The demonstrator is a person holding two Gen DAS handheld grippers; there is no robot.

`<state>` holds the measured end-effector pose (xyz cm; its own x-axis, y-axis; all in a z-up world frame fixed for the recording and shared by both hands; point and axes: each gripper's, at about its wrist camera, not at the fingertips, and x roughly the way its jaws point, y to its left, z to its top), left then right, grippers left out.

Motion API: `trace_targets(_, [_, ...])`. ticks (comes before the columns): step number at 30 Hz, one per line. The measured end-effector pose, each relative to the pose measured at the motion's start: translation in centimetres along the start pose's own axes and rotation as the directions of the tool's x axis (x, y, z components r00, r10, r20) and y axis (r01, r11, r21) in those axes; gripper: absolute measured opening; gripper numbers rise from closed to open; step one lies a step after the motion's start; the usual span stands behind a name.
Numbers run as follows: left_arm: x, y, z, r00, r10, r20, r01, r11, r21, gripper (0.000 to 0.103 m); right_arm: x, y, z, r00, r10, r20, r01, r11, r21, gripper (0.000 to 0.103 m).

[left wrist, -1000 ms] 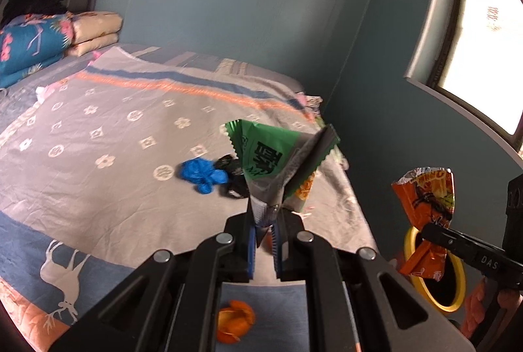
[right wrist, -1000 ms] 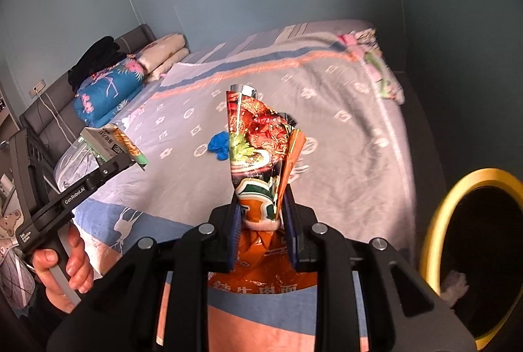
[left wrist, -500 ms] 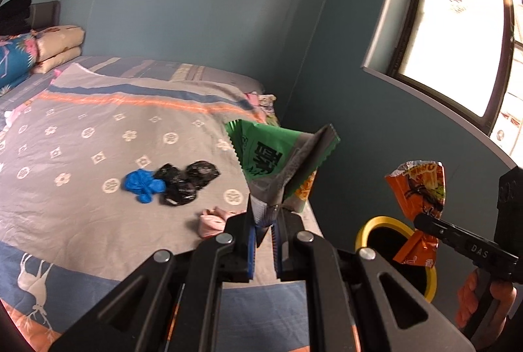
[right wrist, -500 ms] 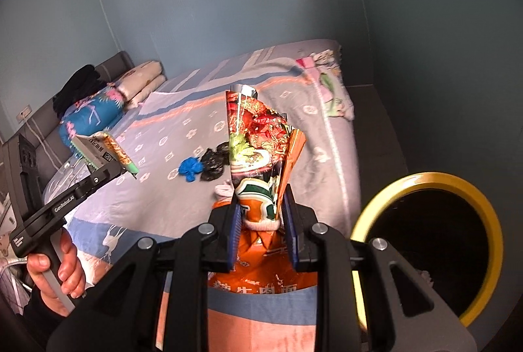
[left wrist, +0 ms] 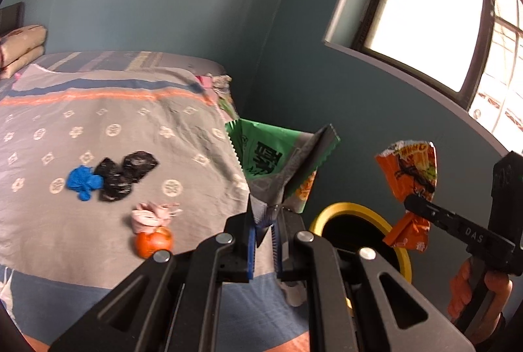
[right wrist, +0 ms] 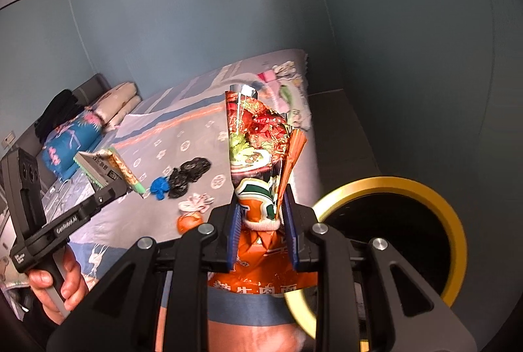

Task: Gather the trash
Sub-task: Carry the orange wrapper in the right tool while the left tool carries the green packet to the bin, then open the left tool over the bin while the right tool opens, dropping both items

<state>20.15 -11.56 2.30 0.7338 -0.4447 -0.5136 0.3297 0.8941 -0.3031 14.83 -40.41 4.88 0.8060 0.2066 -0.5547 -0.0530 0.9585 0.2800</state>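
My left gripper point(left wrist: 264, 221) is shut on a crumpled green snack wrapper point(left wrist: 278, 162), held above the bed's right edge. My right gripper point(right wrist: 263, 214) is shut on an orange and red noodle wrapper point(right wrist: 258, 149); in the left wrist view that wrapper point(left wrist: 412, 175) hangs just right of a yellow-rimmed black bin point(left wrist: 359, 231). The bin point(right wrist: 398, 237) stands on the floor to the right of the bed. On the bedspread lie a blue glove point(left wrist: 83, 182), two black crumpled bags point(left wrist: 126, 172), a pink wad point(left wrist: 152, 214) and an orange peel point(left wrist: 153, 241).
The bed point(left wrist: 98, 129) with a grey patterned cover fills the left. Pillows point(right wrist: 121, 100) and folded bedding point(right wrist: 65, 142) sit at its head. A teal wall and a bright window point(left wrist: 434, 12) are on the right. A person's hand point(right wrist: 55, 283) grips the left tool.
Both grippers swung right, away from the bed's middle toward the bin, still holding their wrappers. The bin has grown larger in view and the pink wad and orange peel came into sight.
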Motion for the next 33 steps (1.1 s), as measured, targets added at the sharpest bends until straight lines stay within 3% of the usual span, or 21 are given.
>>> trace_targets(14, [8.5, -6.9, -2.4, 0.986, -0.102, -0.130, 0.112, 0.991, 0.073, 0.008, 1.0, -7.1, -0.1, 0.998, -0.060, -0.005, 0.060, 0.992, 0.111, 0.023])
trace_targets(27, [14.7, -10.6, -5.4, 0.952, -0.168, -0.256, 0.187, 0.981, 0.052, 0.010, 3.0, -10.8, -0.4, 0.995, -0.101, -0.017, 0.103, 0.976, 0.192, 0.023])
trace_targets(30, [15.0, -11.0, -5.7, 0.947, -0.183, -0.265, 0.204, 0.977, 0.055, 0.013, 2.9, -11.2, -0.6, 0.994, -0.108, -0.015, 0.109, 0.974, 0.196, 0.024])
trace_targets(33, [15.0, -11.0, -5.9, 0.951, -0.167, -0.258, 0.191, 0.979, 0.069, 0.032, 2.6, -11.7, -0.7, 0.992, -0.128, -0.008, 0.127, 0.973, 0.193, 0.026])
